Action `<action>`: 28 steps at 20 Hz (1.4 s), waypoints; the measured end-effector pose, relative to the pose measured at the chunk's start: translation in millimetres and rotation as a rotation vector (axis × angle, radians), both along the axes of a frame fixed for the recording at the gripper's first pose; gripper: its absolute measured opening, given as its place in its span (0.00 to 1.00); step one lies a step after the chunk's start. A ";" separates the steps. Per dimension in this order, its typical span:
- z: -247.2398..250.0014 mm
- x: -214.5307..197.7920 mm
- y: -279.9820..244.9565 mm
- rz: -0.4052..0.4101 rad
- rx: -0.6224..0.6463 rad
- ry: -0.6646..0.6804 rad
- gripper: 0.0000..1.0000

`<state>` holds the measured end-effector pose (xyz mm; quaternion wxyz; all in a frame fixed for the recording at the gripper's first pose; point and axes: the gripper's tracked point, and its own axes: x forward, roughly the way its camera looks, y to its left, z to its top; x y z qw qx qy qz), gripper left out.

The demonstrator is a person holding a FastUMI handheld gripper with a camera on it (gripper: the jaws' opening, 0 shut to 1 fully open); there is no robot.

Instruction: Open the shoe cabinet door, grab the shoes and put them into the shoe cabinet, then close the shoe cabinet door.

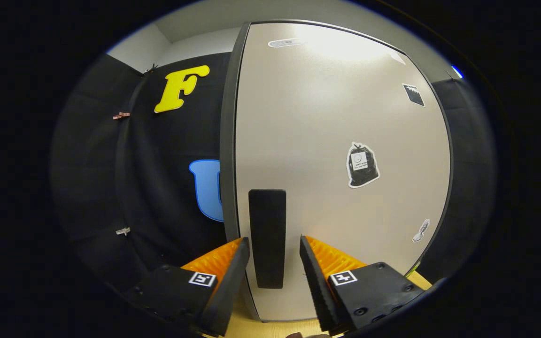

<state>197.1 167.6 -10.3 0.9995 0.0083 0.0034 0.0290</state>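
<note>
- Door (pixel 336 197) of the shoe cabinet stood just ahead of the fingers, a tall pale grey panel with a dark frame down its near side and around its outer curve.
- Light glared off the upper part of the panel.
- A handle (pixel 266 237), a dark upright bar, was fixed near the door's framed side, low on the panel.
- Several stickers dotted the door: a dark bag-shaped one (pixel 362 165) near the middle, a small dark square one (pixel 413 94) higher up, a pale one (pixel 283 42) near the top and a small pale one (pixel 421 230) lower down by the far side.
- The door looked closed, its face flat toward the camera; whether it was fully latched I could not tell.
- The hand-held gripper (pixel 274 246) pointed straight at the door, level with the lower half of the handle.
- Its fingers were spread apart, one on each side of the handle, with a gap showing between each finger and the bar; neither pressed on it.
- Each finger carried a small square marker on its upper face.
- The handle's long axis ran up and down, parallel to the door's framed side, and the door itself was taller than wide.
- The cabinet's base rested on a light wooden desk (pixel 280 327), visible below the fingers.
- Black cloth (pixel 172 206) hung beside the cabinet.
</note>
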 end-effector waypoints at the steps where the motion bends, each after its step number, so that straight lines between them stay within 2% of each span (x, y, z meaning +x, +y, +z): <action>1: -2.8 4.6 1.9 -0.003 0.000 0.004 0.68; 2: -4.9 3.8 2.1 -0.014 -0.004 0.011 0.56; 3: -3.8 0.4 3.9 -0.009 -0.003 0.003 0.52; 4: -2.4 3.3 3.1 -0.007 -0.008 -0.004 0.40; 5: -5.6 9.7 0.8 -0.013 0.003 -0.003 0.40; 6: -2.7 -3.2 1.2 -0.019 0.007 -0.001 0.32; 7: -5.2 3.1 1.7 -0.016 0.015 0.009 0.33; 8: -5.1 3.3 0.8 -0.014 0.020 0.009 0.27; 21: -1.1 -64.9 -5.0 0.141 0.037 -0.024 0.27; 28: -1.1 -116.2 -31.9 0.190 0.045 -0.023 0.27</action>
